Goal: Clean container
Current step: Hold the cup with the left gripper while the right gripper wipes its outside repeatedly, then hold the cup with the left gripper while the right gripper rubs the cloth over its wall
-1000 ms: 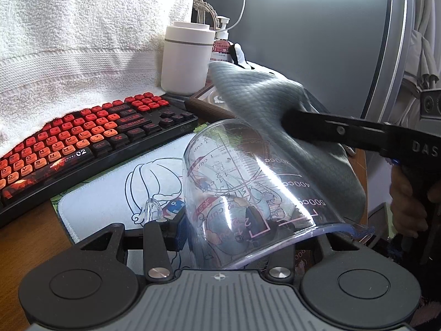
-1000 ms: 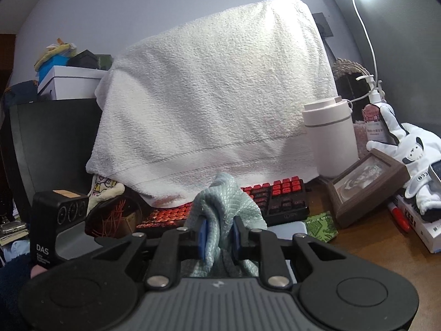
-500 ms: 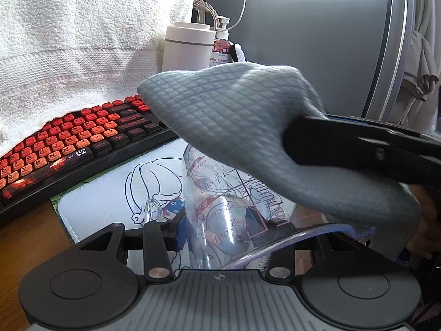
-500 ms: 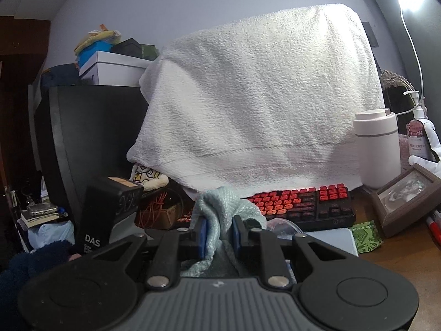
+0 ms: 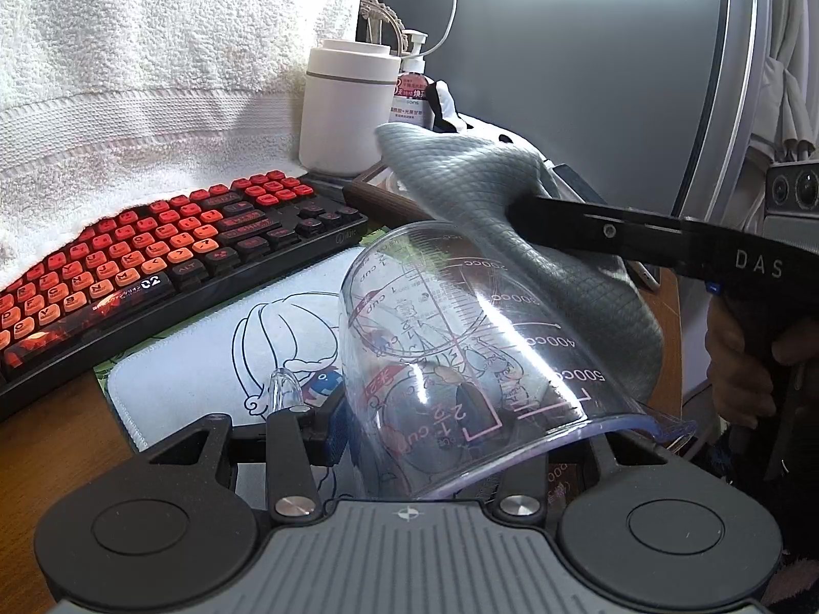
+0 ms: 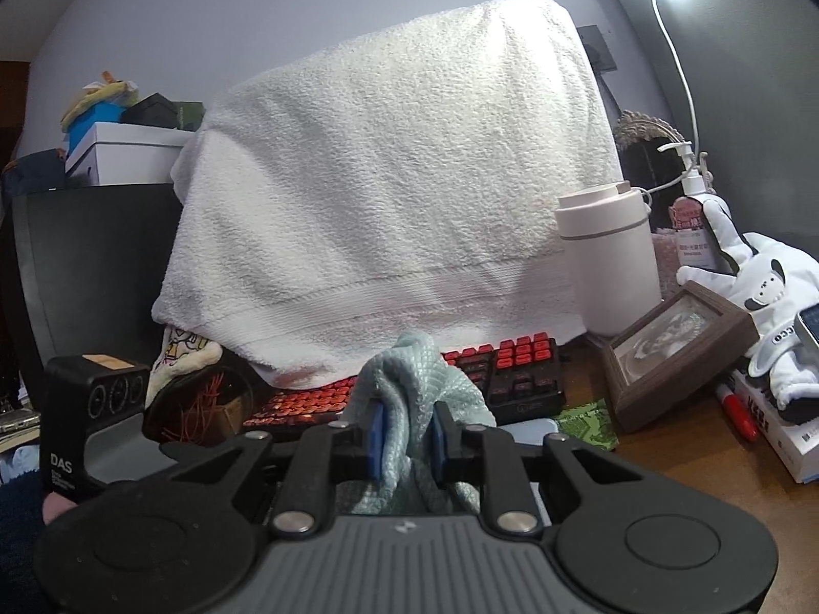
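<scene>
Spanning the back of the scene, a plain grey wall [image 6: 256, 25] stands behind a brown wooden desk [image 6: 691, 460]. A thick white terry towel [image 6: 389, 179] with a looped pile and a flat woven band near its hem drapes over a large boxy shape and hangs down to the black keyboard with red and orange keycaps [image 5: 153, 256]. In front of the keyboard lies a white fabric desk mat with a line-drawn cartoon figure [image 5: 215, 353], stitched along its edge. To the right of the towel stands a smooth white cylindrical lidded canister [image 6: 609, 261], with a pump bottle carrying a pink label [image 6: 691, 225] behind it and a dark brown wooden picture frame [image 6: 675, 348] leaning just beside it.

The clear plastic measuring cup with printed cc and cup scales [image 5: 460, 358] is held tilted, base pointing away, above the mat. The left gripper [image 5: 435, 440] has its blue-padded fingers closed on the cup's wall near the rim; the transparent handle juts up beside the left finger.

The pale grey-green waffle-weave cloth [image 5: 512, 235] lies against the cup's upper outer side. The right gripper [image 6: 407, 440] clamps a bunched fold of this cloth between its two blue pads, the rest billowing above and below the fingers.
</scene>
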Available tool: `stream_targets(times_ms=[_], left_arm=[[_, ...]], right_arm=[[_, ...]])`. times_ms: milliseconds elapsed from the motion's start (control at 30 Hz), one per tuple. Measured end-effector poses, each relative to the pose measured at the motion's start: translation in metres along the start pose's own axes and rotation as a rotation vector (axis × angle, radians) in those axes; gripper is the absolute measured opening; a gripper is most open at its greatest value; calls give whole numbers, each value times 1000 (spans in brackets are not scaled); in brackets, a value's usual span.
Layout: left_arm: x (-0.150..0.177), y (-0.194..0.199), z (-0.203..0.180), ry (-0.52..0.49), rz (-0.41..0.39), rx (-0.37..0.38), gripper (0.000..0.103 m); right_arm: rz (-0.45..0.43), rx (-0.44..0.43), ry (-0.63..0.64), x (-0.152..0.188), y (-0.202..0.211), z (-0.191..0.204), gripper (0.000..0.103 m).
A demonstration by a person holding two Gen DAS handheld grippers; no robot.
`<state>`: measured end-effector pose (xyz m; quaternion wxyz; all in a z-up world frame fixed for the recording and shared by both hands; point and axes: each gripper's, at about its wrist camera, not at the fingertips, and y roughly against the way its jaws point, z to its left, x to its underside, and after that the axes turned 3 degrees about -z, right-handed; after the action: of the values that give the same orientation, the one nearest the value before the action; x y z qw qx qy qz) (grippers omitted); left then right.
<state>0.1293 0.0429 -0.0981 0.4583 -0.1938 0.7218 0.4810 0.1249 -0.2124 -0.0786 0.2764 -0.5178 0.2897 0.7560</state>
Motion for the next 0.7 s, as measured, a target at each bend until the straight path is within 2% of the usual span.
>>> stream_targets(times_ms=[233, 533, 700], left_arm=[[0, 0, 0, 0, 0, 0, 43], [0, 0, 0, -1, 0, -1, 43], [0, 1, -1, -2, 0, -1, 43]], right_arm=[[1, -9, -4, 6, 10, 5, 17], [10, -170, 105, 4, 15, 49, 18], [18, -189, 158, 1, 11, 59, 18]])
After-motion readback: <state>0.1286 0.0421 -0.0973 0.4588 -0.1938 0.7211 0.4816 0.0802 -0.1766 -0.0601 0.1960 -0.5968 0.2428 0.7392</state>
